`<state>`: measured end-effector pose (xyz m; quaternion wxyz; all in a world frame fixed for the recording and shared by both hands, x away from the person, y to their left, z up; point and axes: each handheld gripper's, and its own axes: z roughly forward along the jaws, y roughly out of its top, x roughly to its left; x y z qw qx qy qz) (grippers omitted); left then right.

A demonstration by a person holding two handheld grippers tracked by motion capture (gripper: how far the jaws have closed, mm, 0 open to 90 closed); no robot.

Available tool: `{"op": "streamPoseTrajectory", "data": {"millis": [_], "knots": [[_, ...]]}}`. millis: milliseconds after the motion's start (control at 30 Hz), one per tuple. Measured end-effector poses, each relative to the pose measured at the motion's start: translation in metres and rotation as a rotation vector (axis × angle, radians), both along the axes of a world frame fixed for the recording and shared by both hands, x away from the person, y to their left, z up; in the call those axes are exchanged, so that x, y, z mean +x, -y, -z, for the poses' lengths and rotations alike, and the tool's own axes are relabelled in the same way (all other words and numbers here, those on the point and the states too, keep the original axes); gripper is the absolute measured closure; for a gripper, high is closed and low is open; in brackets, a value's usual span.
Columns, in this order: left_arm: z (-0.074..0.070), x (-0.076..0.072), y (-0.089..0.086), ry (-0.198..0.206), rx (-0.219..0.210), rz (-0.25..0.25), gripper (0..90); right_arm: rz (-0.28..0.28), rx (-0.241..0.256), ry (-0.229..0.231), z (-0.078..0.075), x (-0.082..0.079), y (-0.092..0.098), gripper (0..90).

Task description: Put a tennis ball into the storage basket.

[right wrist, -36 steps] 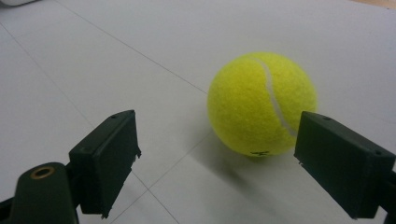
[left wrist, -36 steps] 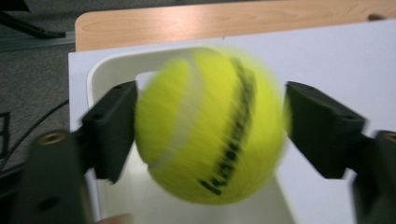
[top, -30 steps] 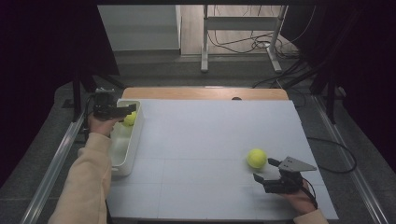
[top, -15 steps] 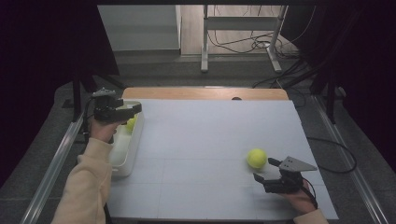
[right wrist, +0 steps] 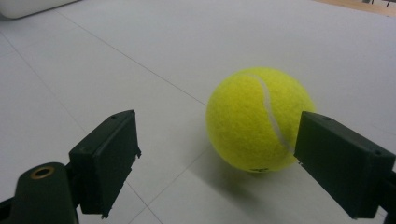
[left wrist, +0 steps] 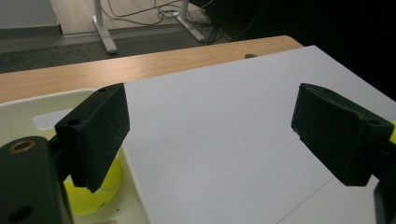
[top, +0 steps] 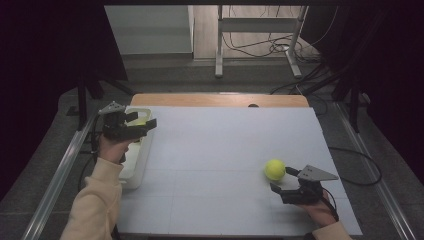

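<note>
- Tennis ball point(right wrist: 259, 120) sits on the white table point(top: 215, 165), just ahead of your right gripper point(right wrist: 219, 163); jaws spread, nothing grasped
- Your left gripper point(left wrist: 210, 135) hangs released above the white bin point(top: 131, 167); second ball point(left wrist: 91, 193) inside

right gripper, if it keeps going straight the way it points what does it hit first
Most likely the tennis ball. It sits on the white table just ahead of the open right gripper, slightly toward one jaw rather than centred, so that jaw may touch it first.
</note>
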<state>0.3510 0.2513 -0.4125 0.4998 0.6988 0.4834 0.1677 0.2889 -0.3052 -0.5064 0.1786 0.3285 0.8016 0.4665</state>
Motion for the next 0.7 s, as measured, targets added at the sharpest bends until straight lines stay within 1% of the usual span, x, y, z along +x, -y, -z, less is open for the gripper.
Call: {"op": "streamPoseTrajectory", "data": {"millis": [33, 167, 267, 333, 433, 500, 633, 700], "knots": [[0.0, -0.002, 0.002, 0.01, -0.002, 0.008, 12.2, 0.002, 0.002, 0.0, 0.0, 0.0, 0.0, 14.0], [0.001, -0.005, 0.009, 0.022, -0.021, 0.044, 12.3, 0.006, -0.001, 0.002, 0.0, -0.001, 0.001, 14.1], [0.002, -0.006, 0.015, 0.028, -0.011, 0.068, 12.2, 0.011, -0.002, -0.001, 0.0, -0.003, 0.002, 14.1], [0.002, -0.007, 0.018, 0.04, -0.007, 0.07, 12.2, 0.012, -0.004, 0.001, 0.0, -0.004, 0.002, 14.1], [0.006, -0.008, 0.023, 0.041, -0.023, 0.087, 12.2, 0.009, -0.01, 0.002, 0.0, -0.004, 0.002, 14.1], [0.007, -0.008, 0.026, 0.029, -0.012, 0.101, 12.2, 0.008, -0.006, 0.002, 0.0, -0.004, 0.003, 14.1], [0.009, -0.007, 0.029, 0.029, -0.016, 0.112, 12.4, 0.01, -0.006, 0.001, 0.001, -0.004, 0.003, 14.1], [0.011, -0.008, 0.032, 0.026, -0.002, 0.12, 12.4, 0.009, -0.009, 0.003, 0.001, -0.004, 0.003, 14.1]]}}
